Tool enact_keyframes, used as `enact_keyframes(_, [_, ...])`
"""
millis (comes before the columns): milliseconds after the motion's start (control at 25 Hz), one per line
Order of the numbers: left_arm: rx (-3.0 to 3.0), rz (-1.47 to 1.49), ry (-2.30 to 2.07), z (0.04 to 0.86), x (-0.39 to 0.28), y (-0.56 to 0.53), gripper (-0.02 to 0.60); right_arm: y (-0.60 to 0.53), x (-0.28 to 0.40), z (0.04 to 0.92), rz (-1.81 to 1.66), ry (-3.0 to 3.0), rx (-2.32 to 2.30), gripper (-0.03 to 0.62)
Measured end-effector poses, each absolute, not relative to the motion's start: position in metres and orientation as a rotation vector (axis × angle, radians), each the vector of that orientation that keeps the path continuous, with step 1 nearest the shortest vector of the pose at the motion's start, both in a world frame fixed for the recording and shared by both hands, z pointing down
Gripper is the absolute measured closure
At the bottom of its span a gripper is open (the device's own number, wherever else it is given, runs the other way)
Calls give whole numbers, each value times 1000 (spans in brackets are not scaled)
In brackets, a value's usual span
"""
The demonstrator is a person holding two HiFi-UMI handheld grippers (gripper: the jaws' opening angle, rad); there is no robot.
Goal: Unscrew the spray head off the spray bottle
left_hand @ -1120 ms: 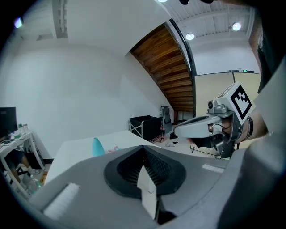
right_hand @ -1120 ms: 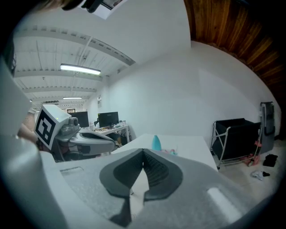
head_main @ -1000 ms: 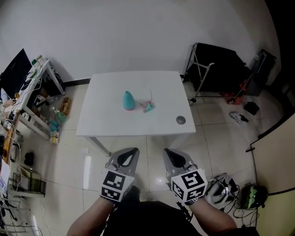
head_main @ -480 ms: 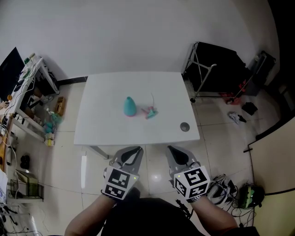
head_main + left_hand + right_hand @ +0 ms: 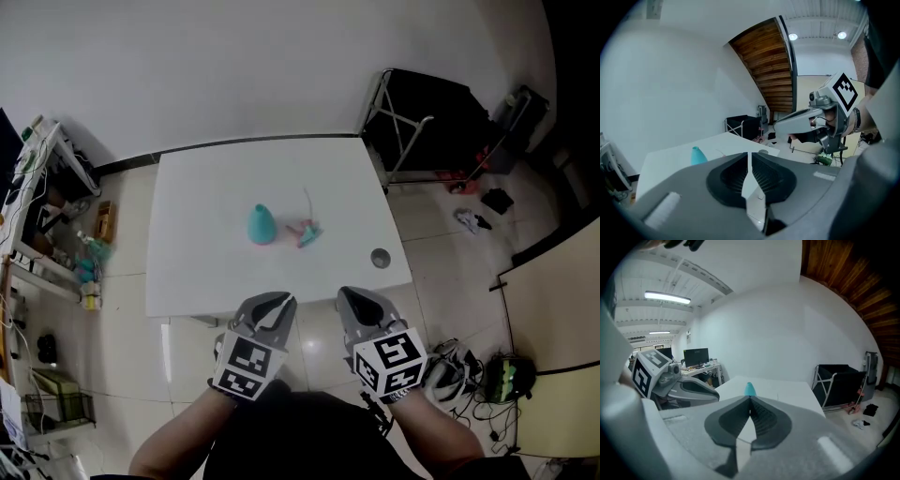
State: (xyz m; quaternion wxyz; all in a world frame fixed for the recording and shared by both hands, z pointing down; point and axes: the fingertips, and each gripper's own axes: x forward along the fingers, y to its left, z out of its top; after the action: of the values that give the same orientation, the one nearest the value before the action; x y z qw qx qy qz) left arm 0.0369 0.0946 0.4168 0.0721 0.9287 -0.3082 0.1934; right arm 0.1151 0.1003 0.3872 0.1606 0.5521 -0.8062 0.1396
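Head view, task things: the teal spray bottle (image 5: 262,225) stands upright near the middle of the white table (image 5: 206,281). The pink spray head (image 5: 306,232) lies on its side just beside the bottle, to its right and apart from it, with its thin dip tube (image 5: 307,201) pointing away from you.
Head view, other: a small grey disc (image 5: 380,258) sits near the table's right front corner.
Head view, your grippers: the left gripper (image 5: 274,302) and right gripper (image 5: 356,300) are side by side at the table's near edge, well apart from the bottle and head.
Left gripper view, jaws: your left jaws are opening, showing only a narrow slit so far, with nothing between them. The bottle (image 5: 697,156) shows beyond them on the table, and your right gripper (image 5: 806,123) is off to the side.
Right gripper view, jaws: your right jaws are pressed together and hold nothing. The bottle's tip (image 5: 750,389) shows just above them in the picture but stands far off on the table.
Progress, done: the head looks fully off the bottle, so the unscrewing appears finished.
Progress, left: nothing of the task seems to remain. I cannot tell from here whether the bottle's neck is bare.
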Motion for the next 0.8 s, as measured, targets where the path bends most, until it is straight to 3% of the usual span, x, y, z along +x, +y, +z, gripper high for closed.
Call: enact_keyframes(800, [2794,680,-797,449,37,53,488,51,107,410,429,-2233,1583,603])
